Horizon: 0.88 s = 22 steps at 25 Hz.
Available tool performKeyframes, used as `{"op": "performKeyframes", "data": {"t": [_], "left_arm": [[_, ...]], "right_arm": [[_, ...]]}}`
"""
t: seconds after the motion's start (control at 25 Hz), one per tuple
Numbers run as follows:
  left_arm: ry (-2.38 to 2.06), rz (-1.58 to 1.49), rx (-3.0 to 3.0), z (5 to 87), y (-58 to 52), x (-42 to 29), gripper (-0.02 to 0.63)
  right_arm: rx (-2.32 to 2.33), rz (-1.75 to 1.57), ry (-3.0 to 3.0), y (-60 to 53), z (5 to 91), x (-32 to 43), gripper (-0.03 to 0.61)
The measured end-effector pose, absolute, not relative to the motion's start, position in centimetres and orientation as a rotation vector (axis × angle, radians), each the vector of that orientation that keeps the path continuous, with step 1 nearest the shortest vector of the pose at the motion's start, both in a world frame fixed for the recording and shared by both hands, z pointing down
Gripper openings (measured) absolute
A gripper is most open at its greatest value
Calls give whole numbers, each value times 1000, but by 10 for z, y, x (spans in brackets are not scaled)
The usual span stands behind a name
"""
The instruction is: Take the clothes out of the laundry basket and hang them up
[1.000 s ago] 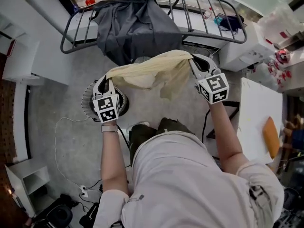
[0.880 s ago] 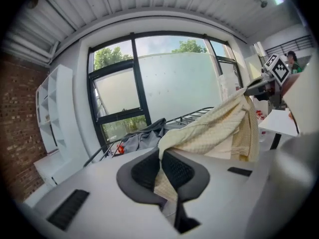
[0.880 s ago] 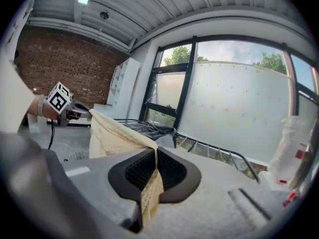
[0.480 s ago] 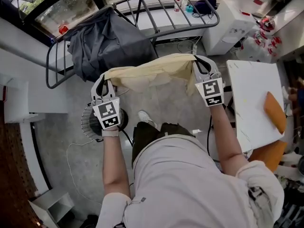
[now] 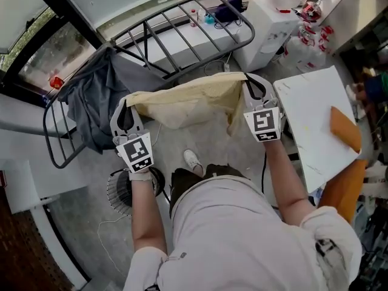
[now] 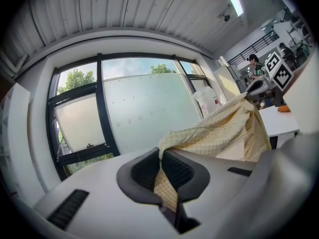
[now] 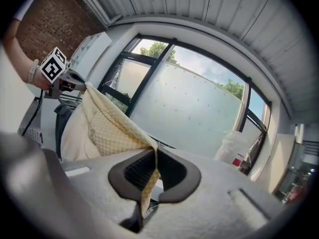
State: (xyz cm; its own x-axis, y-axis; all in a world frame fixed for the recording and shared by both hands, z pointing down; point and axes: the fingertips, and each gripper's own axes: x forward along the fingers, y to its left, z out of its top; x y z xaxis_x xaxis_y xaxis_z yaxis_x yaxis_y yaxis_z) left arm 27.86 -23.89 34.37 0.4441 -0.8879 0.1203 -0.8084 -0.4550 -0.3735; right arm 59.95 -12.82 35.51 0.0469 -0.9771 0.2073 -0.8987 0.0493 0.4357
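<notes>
**Yellow cloth held up between two grippers**

The left gripper (image 5: 125, 103) is clenched on one top corner of a yellow cloth (image 5: 188, 99). The right gripper (image 5: 245, 82) is clenched on the other top corner. In each gripper view the black pads press tight together, with a thin strip of the checked cloth pinched between them.

The cloth hangs in the air between the two grippers, in front of the person. Its top edge runs almost straight from one gripper to the other. The middle sags and folds over itself, so the full shape is hard to make out.

Beyond the cloth stands a drying rack (image 5: 160, 47) made of dark bars. A grey garment (image 5: 88, 99) hangs over the rack's left end and hides the bars there. The left gripper covers a bit of that garment. Some small things sit at the rack's far right corner, too small to tell apart.

A white table (image 5: 309, 132) stands at the right, close to the right gripper. An orange thing (image 5: 344, 129) lies by its right edge, and I cannot tell what it is.

A round fan (image 5: 116, 193) sits on the floor under the left arm, which hides part of it. One shoe (image 5: 193, 160) shows below the cloth. The person's body hides the rest of the legs.

Both gripper views look up at a big window (image 6: 134, 108).
</notes>
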Motion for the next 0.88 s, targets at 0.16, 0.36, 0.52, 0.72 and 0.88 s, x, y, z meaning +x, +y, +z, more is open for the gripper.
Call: {"op": "performKeyframes", "data": {"t": [0.16,0.36,0.52,0.72,0.88], "left_arm": [[1360,-377,-2452,330,-282,295,14],[1262,-315,-2402,305,-324,308,14],[1237,-286,-2389,293,-353,316,14],[1240,-261,-2404,285,-390,326,14],[1248,-257,-2396,280,-420,336,14]], "right_arm": [[1927,-302,-1787,-155,339,610,14],[1993,-390,-1681,-187,311,618,14],[2008,-438,-1634,-216,299,624,14],[2020,-485,-1620,-256,285,635,14],[2017,-509,-1629,-293,280,649,14]]}}
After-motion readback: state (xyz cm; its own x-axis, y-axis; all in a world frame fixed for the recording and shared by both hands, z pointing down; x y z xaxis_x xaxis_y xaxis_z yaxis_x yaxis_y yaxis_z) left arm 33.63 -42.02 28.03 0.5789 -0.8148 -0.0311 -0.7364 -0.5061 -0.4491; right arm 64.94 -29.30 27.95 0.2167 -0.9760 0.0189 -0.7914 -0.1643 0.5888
